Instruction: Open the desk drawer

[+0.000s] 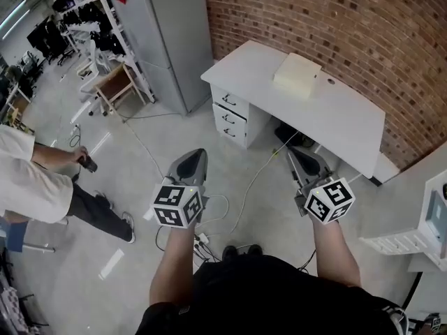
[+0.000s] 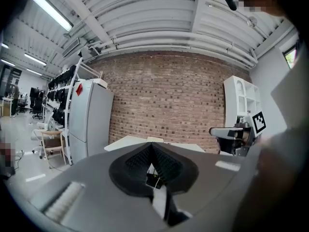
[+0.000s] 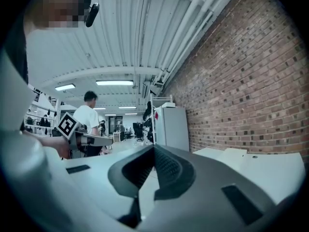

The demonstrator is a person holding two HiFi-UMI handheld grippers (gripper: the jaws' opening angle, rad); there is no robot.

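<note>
Not yet begun: both tools shut and empty, far from the desk

The left gripper (image 1: 198, 153) and right gripper (image 1: 292, 152) are held out over the floor, each with its jaws pressed together on nothing. Ahead and well apart from them stands the white desk (image 1: 342, 114) against the brick wall, its drawer stack (image 1: 229, 117) at the left end with every front flush. The approach, the grasp of a handle and the pull all appear to remain.
</note>
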